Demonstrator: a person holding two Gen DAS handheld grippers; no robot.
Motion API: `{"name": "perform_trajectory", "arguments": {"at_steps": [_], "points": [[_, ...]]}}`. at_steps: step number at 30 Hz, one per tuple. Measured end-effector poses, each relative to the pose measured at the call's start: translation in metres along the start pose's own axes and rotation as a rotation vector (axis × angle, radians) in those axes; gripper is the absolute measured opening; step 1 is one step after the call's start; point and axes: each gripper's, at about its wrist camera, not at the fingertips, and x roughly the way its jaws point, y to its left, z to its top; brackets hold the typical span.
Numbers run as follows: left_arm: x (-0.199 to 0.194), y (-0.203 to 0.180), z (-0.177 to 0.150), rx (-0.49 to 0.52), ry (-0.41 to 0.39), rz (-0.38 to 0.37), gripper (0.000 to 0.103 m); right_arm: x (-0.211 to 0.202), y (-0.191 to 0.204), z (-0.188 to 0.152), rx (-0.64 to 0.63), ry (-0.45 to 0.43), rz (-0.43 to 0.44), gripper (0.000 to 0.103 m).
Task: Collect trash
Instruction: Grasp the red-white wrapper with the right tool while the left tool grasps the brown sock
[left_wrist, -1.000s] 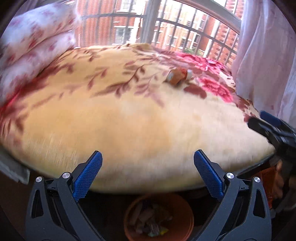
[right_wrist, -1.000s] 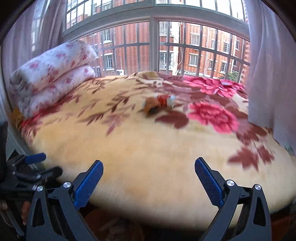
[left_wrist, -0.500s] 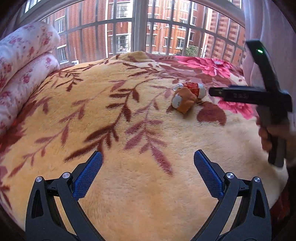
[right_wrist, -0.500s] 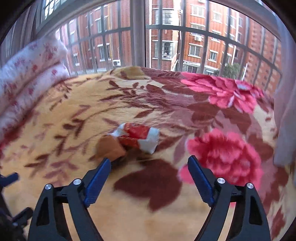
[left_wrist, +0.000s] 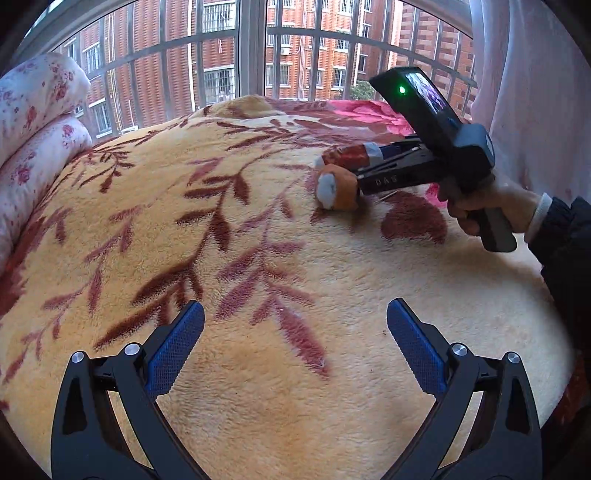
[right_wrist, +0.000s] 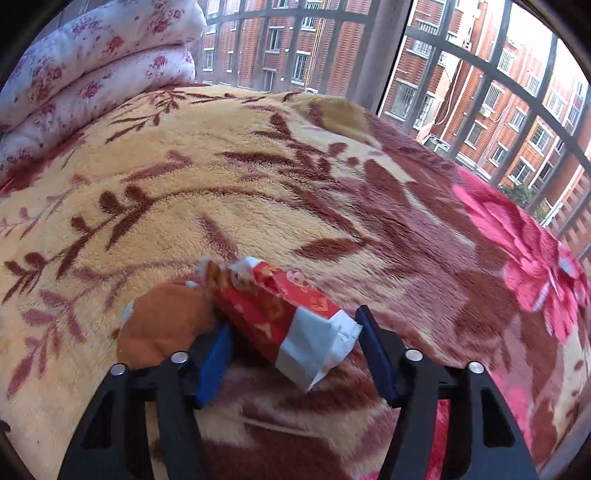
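Trash here is a red-and-white wrapper (right_wrist: 295, 325) lying crumpled on the bed's floral blanket (right_wrist: 258, 177), and in the right wrist view it now sits at 6 o'clock, right between the blue pads. A second ago it was a small far speck near the blanket's middle; the right hand-held gripper (right_wrist: 295, 354) has since swept in low over the blanket and its jaws, then spread wide, are closing around the wrapper. The right pad stands just beside the wrapper's white folded end, the left pad just beside its red flank; I judge the pads not yet pressing. That means the reach is done and the pick is in hand, with the lift and the carry to a bin yet to come.

Touching the wrapper at 9 o'clock, outside the left pad, lies an orange-brown crumpled piece (right_wrist: 166, 325), which this grasp looks set to leave behind.

In the left wrist view the left hand-held gripper (left_wrist: 295, 343) hovers spread and empty over bare blanket at 6 o'clock, well apart from both pieces, which lie at 2 o'clock. Farther off, a folded flowered quilt (right_wrist: 92, 59) lies at 10 o'clock, the barred window (right_wrist: 480, 92) beyond.
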Motion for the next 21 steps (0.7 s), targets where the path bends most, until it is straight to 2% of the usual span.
{"name": "perform_trajectory", "arguments": {"at_steps": [1,2,8,11,15,21], "points": [[0.002,-0.001,0.000,0.001,0.006,0.001,0.096,0.001,0.000,0.002,0.012,0.005,0.040,0.027],[0.003,-0.001,0.000,0.002,0.012,0.005,0.096,0.000,0.000,0.002,0.033,0.011,0.078,0.023],[0.005,-0.003,0.004,0.000,0.025,0.032,0.096,-0.016,0.011,-0.011,0.112,-0.003,0.071,0.020],[0.007,-0.005,0.010,-0.009,0.033,0.042,0.096,-0.043,0.013,-0.026,0.144,-0.032,0.060,0.020],[0.024,-0.019,0.031,0.022,0.057,0.042,0.096,-0.091,0.007,-0.061,0.191,-0.077,0.003,0.020],[0.076,-0.048,0.075,0.054,0.082,0.095,0.096,-0.170,-0.015,-0.137,0.383,-0.188,-0.082,0.020]]}}
